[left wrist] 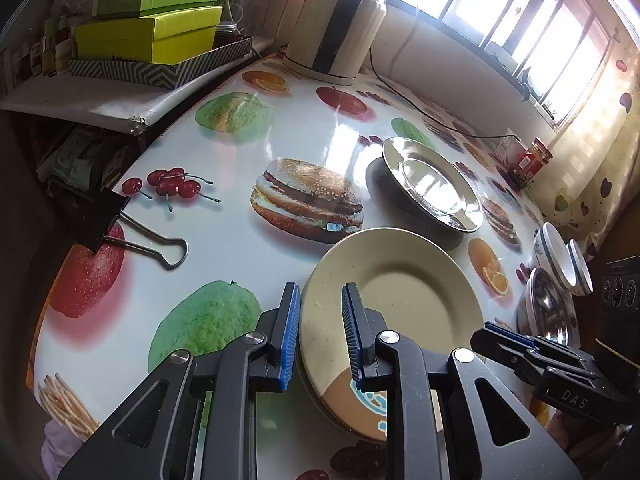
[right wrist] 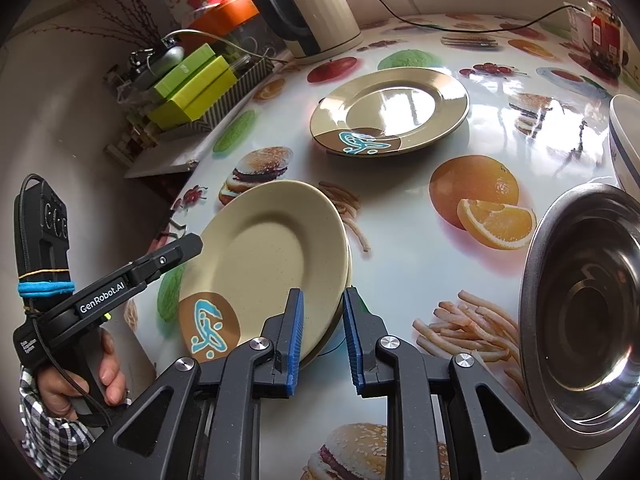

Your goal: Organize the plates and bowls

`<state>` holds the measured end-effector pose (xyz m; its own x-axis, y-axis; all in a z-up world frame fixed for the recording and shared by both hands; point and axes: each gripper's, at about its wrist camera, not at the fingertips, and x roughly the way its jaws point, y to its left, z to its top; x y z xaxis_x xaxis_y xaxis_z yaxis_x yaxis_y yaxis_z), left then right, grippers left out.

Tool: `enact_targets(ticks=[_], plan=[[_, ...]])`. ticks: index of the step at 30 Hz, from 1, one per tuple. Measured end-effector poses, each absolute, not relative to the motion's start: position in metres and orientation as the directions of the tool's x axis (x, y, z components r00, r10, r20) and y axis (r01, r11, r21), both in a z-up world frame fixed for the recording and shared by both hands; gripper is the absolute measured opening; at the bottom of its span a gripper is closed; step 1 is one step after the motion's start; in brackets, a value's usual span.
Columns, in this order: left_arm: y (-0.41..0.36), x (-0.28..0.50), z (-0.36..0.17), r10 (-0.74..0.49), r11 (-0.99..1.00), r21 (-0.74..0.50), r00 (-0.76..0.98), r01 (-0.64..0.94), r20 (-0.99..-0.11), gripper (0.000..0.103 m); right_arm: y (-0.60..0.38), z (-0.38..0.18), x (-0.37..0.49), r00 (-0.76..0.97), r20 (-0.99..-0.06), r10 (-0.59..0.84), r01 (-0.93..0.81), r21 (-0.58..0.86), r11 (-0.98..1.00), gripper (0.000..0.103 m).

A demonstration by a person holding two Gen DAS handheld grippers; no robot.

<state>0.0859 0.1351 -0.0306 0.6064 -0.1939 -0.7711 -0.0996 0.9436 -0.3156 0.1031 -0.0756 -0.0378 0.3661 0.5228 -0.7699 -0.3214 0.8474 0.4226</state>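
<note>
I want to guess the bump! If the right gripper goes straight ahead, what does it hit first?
Probably the beige plate. Its near rim already sits between the right gripper pads, which don't clearly press it, so it would meet that plate first.

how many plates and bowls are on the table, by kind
beige plates: 3, with two stacked near and one farther back
white bowls: 2
steel bowl: 1
total: 6

Fruit-printed table [right wrist: 400,248] bears plates [right wrist: 390,112], bowls [right wrist: 580,312], kettle [right wrist: 320,4].
</note>
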Motion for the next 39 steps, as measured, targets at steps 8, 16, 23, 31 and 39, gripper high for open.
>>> enact_targets(ticks=[8, 16, 23, 31, 39], plan=[[0.13, 0.097, -0.016, -0.202, 0.949, -0.306, 0.611, -0.069, -0.765, 0.023, -0.087, -0.021, 0.108, 0.426, -0.754, 0.499, -0.29, 0.409, 0.865, 0.04], [0.117, 0.129, 0.009, -0.209, 0.958, -0.286, 0.637, -0.019, -0.742, 0.029, -0.112, 0.016, 0.132, 0.526, -0.721, 0.452, -0.265, 0.366, 0.892, 0.053], [0.107, 0.17, 0.02, -0.228, 0.957, -0.291, 0.637, 0.006, -0.736, 0.031, -0.13, 0.035, 0.167, 0.567, -0.705, 0.426, -0.251, 0.344, 0.905, 0.054], [0.1, 0.215, 0.014, -0.252, 0.953, -0.304, 0.607, 0.017, -0.754, 0.031, -0.14, 0.02, 0.221, 0.523, -0.751, 0.404, -0.178, 0.367, 0.913, 0.054], [0.093, 0.251, -0.005, -0.297, 0.939, -0.344, 0.562, 0.023, -0.772, 0.03, -0.142, 0.002, 0.258, 0.472, -0.776, 0.418, -0.181, 0.379, 0.908, 0.054]])
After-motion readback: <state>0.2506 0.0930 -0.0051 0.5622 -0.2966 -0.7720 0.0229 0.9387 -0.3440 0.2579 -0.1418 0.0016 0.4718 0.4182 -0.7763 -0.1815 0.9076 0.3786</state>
